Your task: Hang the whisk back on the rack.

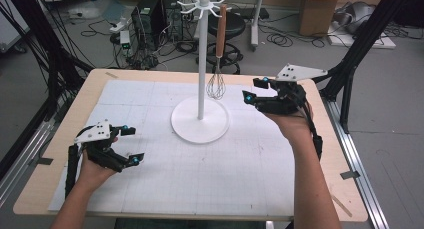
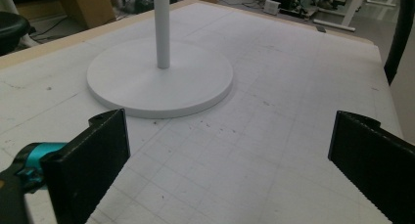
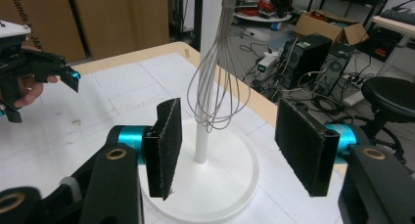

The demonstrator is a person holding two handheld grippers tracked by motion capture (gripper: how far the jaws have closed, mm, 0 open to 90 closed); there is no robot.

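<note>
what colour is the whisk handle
Brown, like wood; the whisk handle shows best in the high view, hanging on the white stand.

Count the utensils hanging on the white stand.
1. A whisk with a wooden handle hangs from a hook on the right side of the white stand, its wire end above the round base; the other visible hooks are bare.

Your right gripper is raised, jaws apart, just right of the whisk, with open air between them. The whisk hangs clear of the base, leaving a gap under its wires. The pole stands just left of the whisk and blocks a straight pass across. Your left gripper, jaws wide, has bare mat between it and the base.
</note>
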